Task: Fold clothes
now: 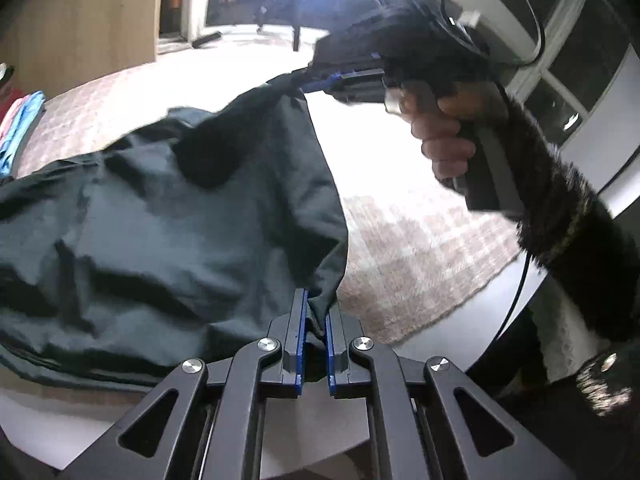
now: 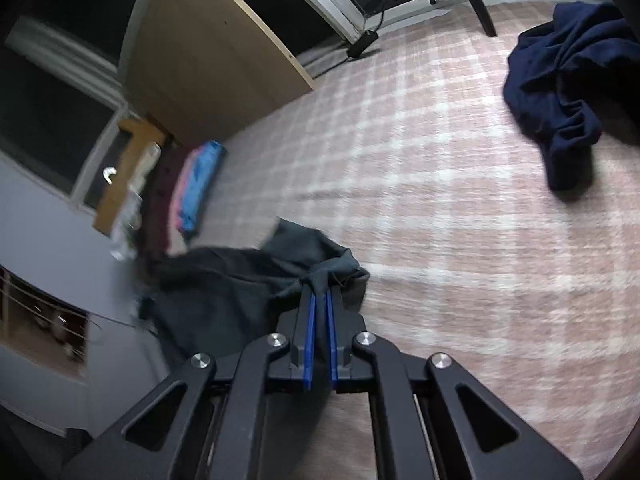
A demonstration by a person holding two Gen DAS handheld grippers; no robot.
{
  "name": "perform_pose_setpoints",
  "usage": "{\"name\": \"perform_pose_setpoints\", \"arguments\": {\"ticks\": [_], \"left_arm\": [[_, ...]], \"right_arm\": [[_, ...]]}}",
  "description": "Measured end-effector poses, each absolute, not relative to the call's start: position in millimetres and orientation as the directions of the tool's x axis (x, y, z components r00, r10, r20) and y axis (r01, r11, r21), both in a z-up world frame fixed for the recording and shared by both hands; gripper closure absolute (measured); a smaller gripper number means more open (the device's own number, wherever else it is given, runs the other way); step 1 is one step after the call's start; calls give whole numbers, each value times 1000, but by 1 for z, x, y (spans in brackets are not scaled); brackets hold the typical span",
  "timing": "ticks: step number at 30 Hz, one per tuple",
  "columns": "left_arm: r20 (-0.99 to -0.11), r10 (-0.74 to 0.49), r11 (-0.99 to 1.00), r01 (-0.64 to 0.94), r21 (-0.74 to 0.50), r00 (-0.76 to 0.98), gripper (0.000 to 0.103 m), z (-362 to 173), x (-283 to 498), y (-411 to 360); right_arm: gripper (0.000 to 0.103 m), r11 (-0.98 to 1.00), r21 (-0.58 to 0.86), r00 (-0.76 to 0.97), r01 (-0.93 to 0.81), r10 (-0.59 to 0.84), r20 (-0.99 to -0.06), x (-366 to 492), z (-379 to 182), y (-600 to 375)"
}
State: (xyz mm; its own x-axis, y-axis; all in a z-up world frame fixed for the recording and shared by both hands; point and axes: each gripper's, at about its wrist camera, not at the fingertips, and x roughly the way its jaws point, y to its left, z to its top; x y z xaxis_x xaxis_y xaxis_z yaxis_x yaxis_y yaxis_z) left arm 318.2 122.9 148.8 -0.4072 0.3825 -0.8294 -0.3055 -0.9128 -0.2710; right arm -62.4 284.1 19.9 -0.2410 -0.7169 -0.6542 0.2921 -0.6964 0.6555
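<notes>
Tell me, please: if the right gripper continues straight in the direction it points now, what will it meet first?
The right gripper already pinches the dark green cloth garment. Straight ahead, it would probably meet the pink checked rug first; depth is unclear.

We see the dark garment [image 1: 168,232] cut off at the left edge. Right gripper [image 1: 316,80] tips are buried in cloth. The folded stack [image 2: 196,188] and bottle [image 2: 132,200] are motion-blurred.

Left gripper [image 1: 316,316] has its jaws pinched nearly closed on dark cloth; right gripper [image 2: 320,300], gripped by a bare hand [image 1: 444,136], likewise clamps cloth
</notes>
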Motion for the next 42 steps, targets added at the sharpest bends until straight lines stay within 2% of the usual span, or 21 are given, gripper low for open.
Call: {"name": "perform_pose_setpoints", "arguments": {"ticks": [6,13,20,28,30,31,33,34,37,38,42], "left_arm": [[-782,407,-911,-275,-308,-471,96,168,317,64],[-760,386,-922,-202,-329,-522,96,174,328,-55],[-743,350,-931,-125,-343,-571,96,176,338,-176],[-787,358,-925,-73,-374,-504,96,127,330,-255],[-802,363,-925,-79,-372,-473,93,117,330,-264],[-827,340,-935,-65,-350,-447,87,111,327,-267],[-852,311,-945,-45,-323,-421,87,108,325,-274],[-854,304,-947,-38,-319,-421,87,110,325,-279],[-847,283,-954,-41,-297,-449,84,131,326,-290],[-842,276,-956,-45,-289,-463,82,140,327,-293],[-828,244,-970,-150,-194,-505,77,163,291,-273]], "right_arm": [[98,-656,681,-265,324,-754,-600,-57,59,238],[98,-630,657,-279,414,-775,-566,-49,108,128],[98,-632,613,-248,474,-764,-595,-43,108,-20],[98,-678,555,-213,482,-705,-676,-41,71,-136],[97,-681,538,-197,497,-692,-694,-41,62,-153],[96,-678,532,-177,507,-686,-706,-42,59,-160],[92,-685,535,-157,495,-676,-720,-43,61,-159],[91,-672,560,-161,485,-698,-698,-43,68,-149],[75,-649,591,-239,479,-744,-623,-34,98,-95],[71,-667,571,-285,479,-734,-617,-29,108,-73],[71,-823,361,-458,439,-550,-698,-5,112,-3]]}}
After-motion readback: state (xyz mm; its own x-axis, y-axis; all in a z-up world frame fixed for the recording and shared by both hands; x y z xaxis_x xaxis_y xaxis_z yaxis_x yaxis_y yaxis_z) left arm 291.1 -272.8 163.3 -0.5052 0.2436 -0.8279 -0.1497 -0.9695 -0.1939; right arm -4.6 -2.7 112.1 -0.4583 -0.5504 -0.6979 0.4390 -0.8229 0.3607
